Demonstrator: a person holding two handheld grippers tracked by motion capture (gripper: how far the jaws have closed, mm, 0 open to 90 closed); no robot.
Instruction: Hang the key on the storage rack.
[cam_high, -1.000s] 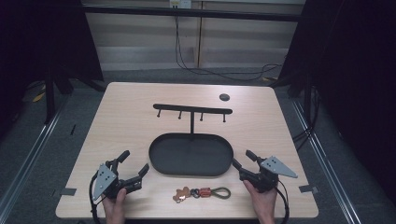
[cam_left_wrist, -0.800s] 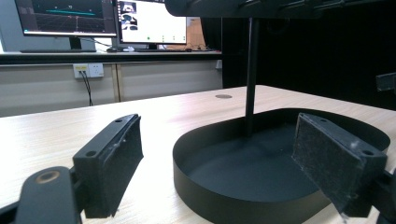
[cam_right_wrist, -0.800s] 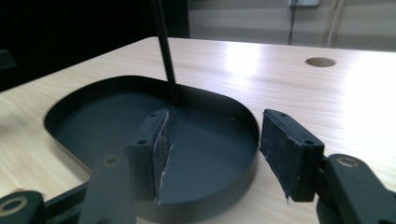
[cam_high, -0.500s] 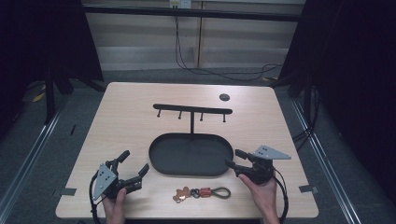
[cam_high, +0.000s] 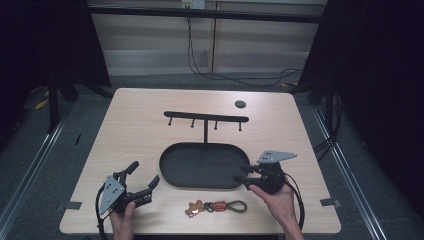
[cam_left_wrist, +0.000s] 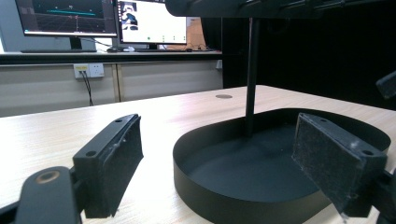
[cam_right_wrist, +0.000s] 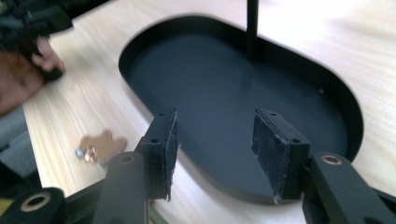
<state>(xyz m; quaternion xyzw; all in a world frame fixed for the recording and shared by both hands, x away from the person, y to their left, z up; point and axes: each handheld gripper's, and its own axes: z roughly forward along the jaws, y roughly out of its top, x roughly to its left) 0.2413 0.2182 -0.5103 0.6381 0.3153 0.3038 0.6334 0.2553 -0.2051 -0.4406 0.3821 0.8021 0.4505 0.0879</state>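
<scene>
High view: the keychain (cam_high: 216, 206) lies on the table (cam_high: 140, 130) near its front edge, just in front of the black tray (cam_high: 172, 172) of the hook stand (cam_high: 206, 118). The left gripper (cam_high: 142, 181) rests with fingers open, empty. The right gripper (cam_high: 246, 176) hovers over the tray rim.

Left gripper view: fingers (cam_left_wrist: 109, 165) spread wide, facing the tray (cam_left_wrist: 205, 196).

Right gripper view: fingers (cam_right_wrist: 163, 149) open, empty; the keychain (cam_right_wrist: 100, 145) lies off to the left. Step in hand, apparently: approach. Next move calls for swinging toward the keychain and closing on it.

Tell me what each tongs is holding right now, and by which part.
Nothing is held. The left tongs and the right tongs both stand open and empty. The keyring with a gingerbread-shaped brown charm lies untouched on the light wooden table.
</scene>
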